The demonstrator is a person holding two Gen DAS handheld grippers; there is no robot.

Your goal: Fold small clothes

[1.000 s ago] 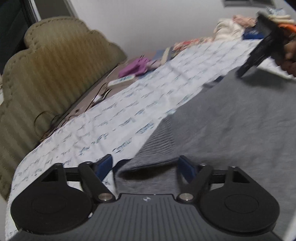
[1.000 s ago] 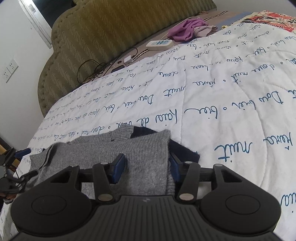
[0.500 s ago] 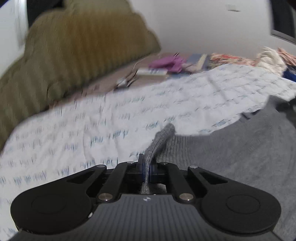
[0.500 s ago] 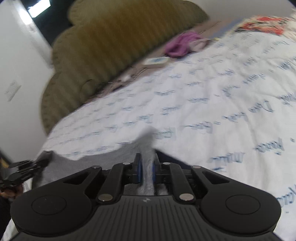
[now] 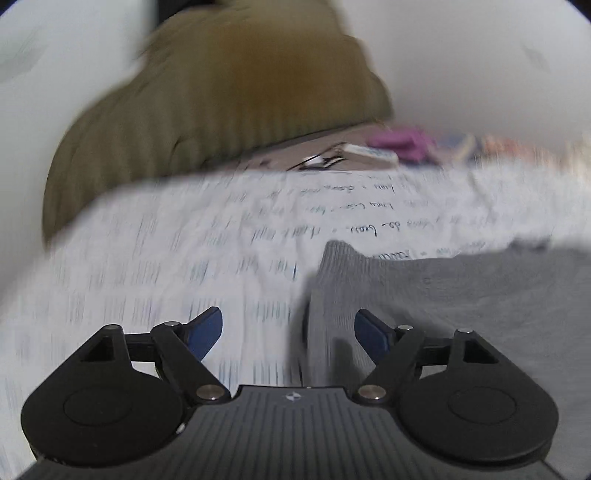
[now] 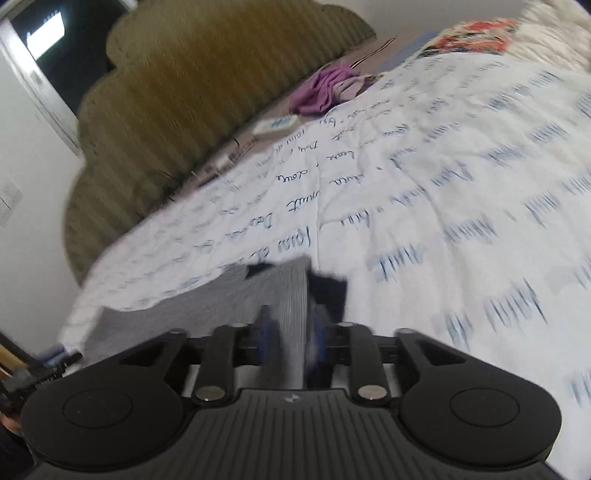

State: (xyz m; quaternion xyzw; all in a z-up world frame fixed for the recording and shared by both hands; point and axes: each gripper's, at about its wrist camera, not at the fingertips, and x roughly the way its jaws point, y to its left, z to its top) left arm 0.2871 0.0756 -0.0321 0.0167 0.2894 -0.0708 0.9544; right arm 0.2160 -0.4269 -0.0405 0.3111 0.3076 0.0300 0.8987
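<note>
right wrist, sweater [image 6: 288,295] between fingers [image 6: 266,328]

The sweater [image 5: 461,295] is a mid-grey ribbed knit, with a dark navy patch showing at its edge [image 6: 328,291] in the right wrist view. It lies on a white quilt [image 6: 424,192] printed with rows of blue cursive script, before an olive-green headboard [image 6: 192,96] with vertical ribbing. Both grippers are black with blue pads on the fingers [image 5: 207,328], and a purple cloth [image 6: 325,92] sits beside a red-and-orange floral fabric [image 6: 476,35].
</note>
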